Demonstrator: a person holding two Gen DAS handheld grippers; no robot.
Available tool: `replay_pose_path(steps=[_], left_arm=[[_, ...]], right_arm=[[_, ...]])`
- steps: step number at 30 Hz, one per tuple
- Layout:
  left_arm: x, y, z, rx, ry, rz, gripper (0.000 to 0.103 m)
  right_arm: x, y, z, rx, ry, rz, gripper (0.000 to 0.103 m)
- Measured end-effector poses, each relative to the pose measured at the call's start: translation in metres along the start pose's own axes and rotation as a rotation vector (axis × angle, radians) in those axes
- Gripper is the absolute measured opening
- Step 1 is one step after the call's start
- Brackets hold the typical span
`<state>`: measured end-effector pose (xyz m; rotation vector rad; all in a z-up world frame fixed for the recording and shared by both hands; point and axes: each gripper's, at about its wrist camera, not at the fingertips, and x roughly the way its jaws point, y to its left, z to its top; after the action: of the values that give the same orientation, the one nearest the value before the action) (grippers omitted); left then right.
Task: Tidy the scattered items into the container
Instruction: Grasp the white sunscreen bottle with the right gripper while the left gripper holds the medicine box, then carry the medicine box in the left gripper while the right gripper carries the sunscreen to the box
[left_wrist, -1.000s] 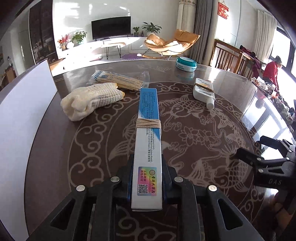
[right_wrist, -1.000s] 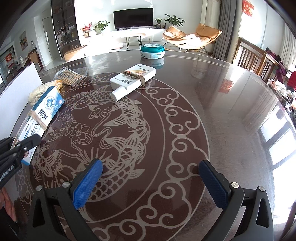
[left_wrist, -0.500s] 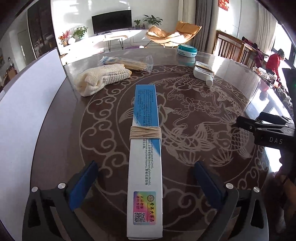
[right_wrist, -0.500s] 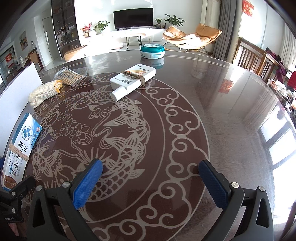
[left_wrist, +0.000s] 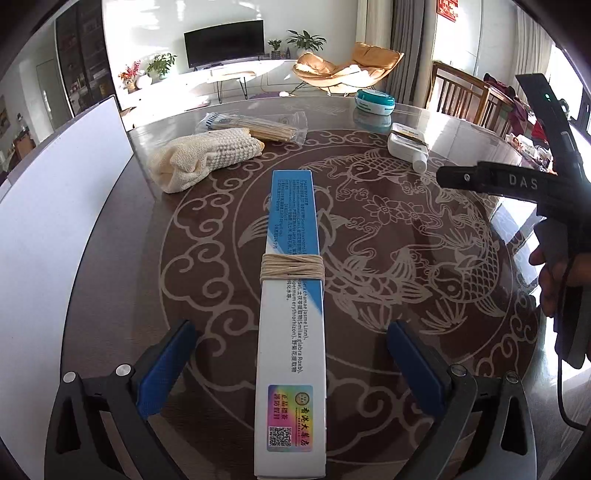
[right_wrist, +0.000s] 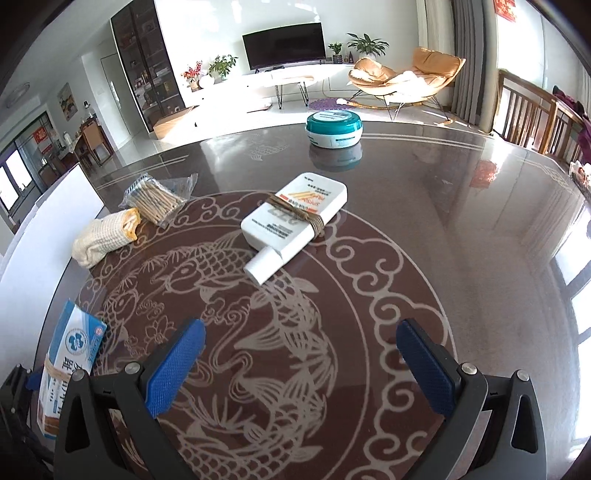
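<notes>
Here the left gripper (left_wrist: 291, 363) stands wide, its blue pads clear of the long box (left_wrist: 291, 332) lying on the table (right_wrist: 480, 258) between them. The right gripper (right_wrist: 301, 363) is wide and empty over bare tabletop. The box's near end is cut off. Beyond lie a bottle (right_wrist: 295, 221), cloth (left_wrist: 199, 158), stick packet (left_wrist: 255, 127) and round tin (right_wrist: 334, 125); a white board (left_wrist: 55, 206) lines the left edge.

Box (left_wrist: 291, 321) lying on table (left_wrist: 424, 229), cloth (left_wrist: 199, 158) behind-left; bottle (left_wrist: 408, 147) behind-right

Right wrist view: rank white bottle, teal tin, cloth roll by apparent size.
1. white bottle, clearly largest
2. cloth roll and teal tin look about alike; the tin sits farther away, so no ranking between them.
</notes>
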<state>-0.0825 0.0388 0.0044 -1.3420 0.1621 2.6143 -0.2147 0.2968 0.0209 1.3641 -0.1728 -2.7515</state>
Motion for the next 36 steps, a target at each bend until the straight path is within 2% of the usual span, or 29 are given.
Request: replay_pose_path(steps=[5, 9, 12, 15, 17, 19, 23, 27, 33, 36], left_arm=[[0.0, 0.0, 0.0, 0.0, 0.0, 0.0, 0.103], [0.0, 0.0, -0.002, 0.0, -0.001, 0.0, 0.103], [0.0, 0.0, -0.002, 0.0, -0.001, -0.001, 0.103], [0.0, 0.0, -0.002, 0.0, -0.001, 0.0, 0.103], [0.0, 0.0, -0.002, -0.001, -0.001, -0.001, 0.103], [0.0, 0.0, -0.002, -0.001, -0.001, -0.001, 0.103], [0.0, 0.0, -0.002, -0.001, -0.001, -0.001, 0.103], [0.0, 0.0, -0.002, -0.001, -0.001, -0.001, 0.103], [0.001, 0.0, -0.002, -0.001, -0.001, -0.001, 0.103], [0.001, 0.0, -0.002, -0.001, -0.001, -0.001, 0.103]], right_arm=[[0.048, 0.019, 0.049, 0.032, 0.081, -0.04, 0.103], [0.073, 0.037, 0.064, -0.035, 0.091, -0.154, 0.103], [0.075, 0.035, 0.065, -0.031, 0.052, -0.151, 0.102], [0.068, 0.028, 0.062, -0.026, 0.002, -0.156, 0.078], [0.063, 0.023, 0.06, -0.04, -0.009, -0.145, 0.056], [0.057, 0.018, 0.057, -0.05, -0.014, -0.119, 0.055], [0.037, 0.019, 0.031, -0.108, -0.021, -0.047, 0.055], [0.005, 0.03, -0.017, -0.208, -0.01, 0.017, 0.055], [-0.051, 0.032, -0.097, -0.288, -0.003, 0.052, 0.055], [-0.069, 0.028, -0.121, -0.284, -0.003, 0.05, 0.057]])
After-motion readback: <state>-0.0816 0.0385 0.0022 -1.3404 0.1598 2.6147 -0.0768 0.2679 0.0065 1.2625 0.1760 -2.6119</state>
